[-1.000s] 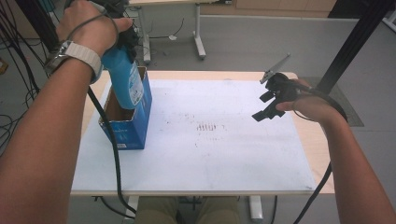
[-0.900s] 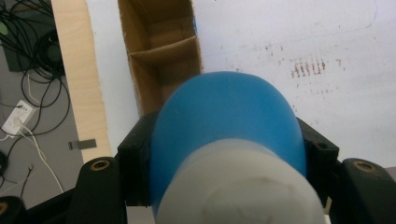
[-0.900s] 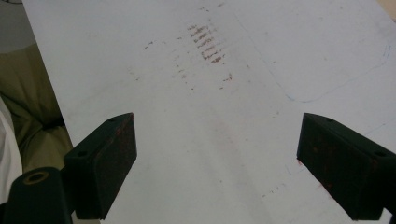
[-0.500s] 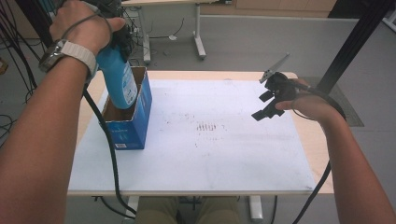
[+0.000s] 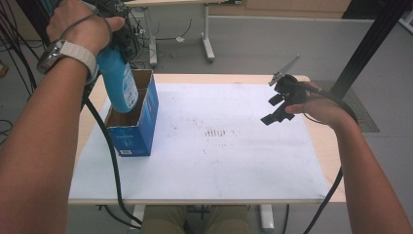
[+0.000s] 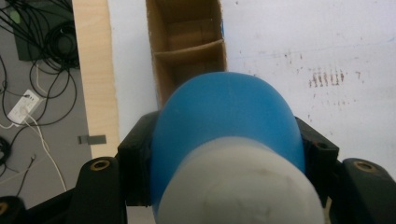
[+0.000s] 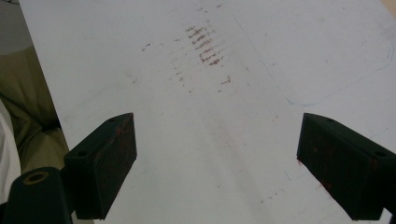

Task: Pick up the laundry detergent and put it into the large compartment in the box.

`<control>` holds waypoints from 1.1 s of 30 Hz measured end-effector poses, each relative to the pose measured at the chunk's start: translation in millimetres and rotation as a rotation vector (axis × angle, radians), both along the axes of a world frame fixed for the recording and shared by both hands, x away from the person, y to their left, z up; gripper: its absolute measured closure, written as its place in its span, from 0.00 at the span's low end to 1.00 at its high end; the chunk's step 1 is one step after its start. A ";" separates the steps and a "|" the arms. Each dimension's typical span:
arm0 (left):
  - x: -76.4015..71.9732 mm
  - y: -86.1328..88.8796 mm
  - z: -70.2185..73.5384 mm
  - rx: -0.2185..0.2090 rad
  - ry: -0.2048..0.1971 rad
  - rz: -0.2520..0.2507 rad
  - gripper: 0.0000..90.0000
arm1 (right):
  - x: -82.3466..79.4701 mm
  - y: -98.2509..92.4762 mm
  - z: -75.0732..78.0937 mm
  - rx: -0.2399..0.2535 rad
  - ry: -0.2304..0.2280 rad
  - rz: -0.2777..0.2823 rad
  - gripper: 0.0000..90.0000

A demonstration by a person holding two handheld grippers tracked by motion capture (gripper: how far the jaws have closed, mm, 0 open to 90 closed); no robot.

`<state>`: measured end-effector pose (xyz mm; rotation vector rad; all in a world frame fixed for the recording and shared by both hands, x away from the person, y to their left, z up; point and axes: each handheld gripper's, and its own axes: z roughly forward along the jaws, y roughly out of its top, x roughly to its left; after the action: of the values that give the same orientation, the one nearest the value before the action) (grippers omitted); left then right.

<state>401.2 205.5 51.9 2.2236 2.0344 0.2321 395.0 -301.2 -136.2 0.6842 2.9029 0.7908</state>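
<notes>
A blue bottle [image 5: 120, 84] with a white end [image 6: 238, 186] hangs tilted over the open top of a blue cardboard box [image 5: 134, 136]. My left gripper [image 6: 226, 154] is shut on it, a black jaw on each side, and the person's hand covers most of the gripper in the high view. The box [image 6: 187, 42] has cardboard dividers inside and stands at the table's left edge. My right gripper [image 5: 272, 108] hovers over the right side of the table, open, with nothing between its pads [image 7: 105, 158].
A white board [image 5: 219, 165] covers the wooden table [image 5: 324, 146], with a patch of reddish-brown marks [image 5: 218, 132] near its middle. Cables [image 6: 37, 56] lie on the floor to the left. Desk legs [image 5: 208, 44] stand beyond the far edge.
The left hand has drifted slightly left and up with the bottle, which now leans more over the box. The right gripper has stayed put.
</notes>
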 end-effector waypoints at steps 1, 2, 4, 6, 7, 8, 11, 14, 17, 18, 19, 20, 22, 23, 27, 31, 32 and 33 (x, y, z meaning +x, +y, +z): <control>1.4 0.3 -1.4 0.002 0.004 0.000 0.41 | 0.7 0.3 -0.3 -0.001 0.002 0.000 0.14; 2.2 0.6 -2.6 0.004 0.005 0.000 0.41 | 1.3 0.2 -1.1 0.001 0.003 0.001 0.14; 4.5 2.0 -5.1 0.005 0.009 0.002 0.41 | 2.2 0.3 -1.7 0.000 0.006 -0.002 0.14; 6.3 3.3 -7.6 0.005 0.011 0.004 0.41 | 2.9 -0.1 -2.3 0.002 0.007 -0.003 0.14; 7.2 3.9 -8.8 0.006 0.011 0.005 0.41 | 3.1 -0.1 -2.4 0.001 0.007 -0.002 0.14; 7.7 4.5 -10.1 0.006 0.009 0.006 0.41 | 3.5 -0.2 -2.8 0.001 0.008 -0.003 0.14; 10.1 5.2 -14.2 0.008 0.011 0.005 0.41 | 4.6 -0.5 -4.4 0.000 0.013 -0.006 0.14; 12.4 4.6 -18.9 0.010 0.012 0.003 0.41 | 5.5 -0.8 -5.4 -0.001 0.013 -0.006 0.14; 13.6 4.6 -22.8 0.012 0.006 -0.001 0.41 | 6.3 -0.9 -7.2 0.000 0.015 -0.007 0.13; 14.6 4.9 -23.7 0.011 0.009 0.000 0.41 | 6.7 -0.8 -7.9 0.000 0.016 -0.006 0.13; 14.9 5.7 -24.6 0.011 0.007 -0.001 0.41 | 7.2 -0.9 -8.6 0.001 0.021 -0.009 0.14; 15.6 6.2 -25.2 0.010 0.008 0.000 0.41 | 7.5 -0.8 -9.1 -0.001 0.021 -0.007 0.13; 16.0 7.2 -26.7 0.009 0.005 0.000 0.41 | 8.0 -1.2 -10.2 0.000 0.024 -0.010 0.13; 16.2 7.6 -27.6 0.009 0.003 0.003 0.41 | 8.2 -1.5 -10.6 0.000 0.023 -0.009 0.13; 18.3 7.9 -31.9 0.015 0.004 0.000 0.41 | 9.2 -1.4 -11.3 -0.003 0.027 -0.013 0.13; 20.8 8.4 -38.3 0.017 0.012 -0.004 0.41 | 10.5 0.1 -13.2 -0.005 0.031 -0.012 0.13; 21.2 8.2 -40.2 0.017 0.012 -0.004 0.41 | 10.8 0.6 -13.7 -0.006 0.032 -0.011 0.14; 21.4 8.5 -41.9 0.017 0.011 -0.004 0.41 | 11.2 0.7 -14.6 -0.004 0.032 -0.010 0.13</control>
<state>422.7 214.0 10.0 2.2439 2.0403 0.2388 406.1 -300.5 -150.7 0.7172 2.9263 0.7796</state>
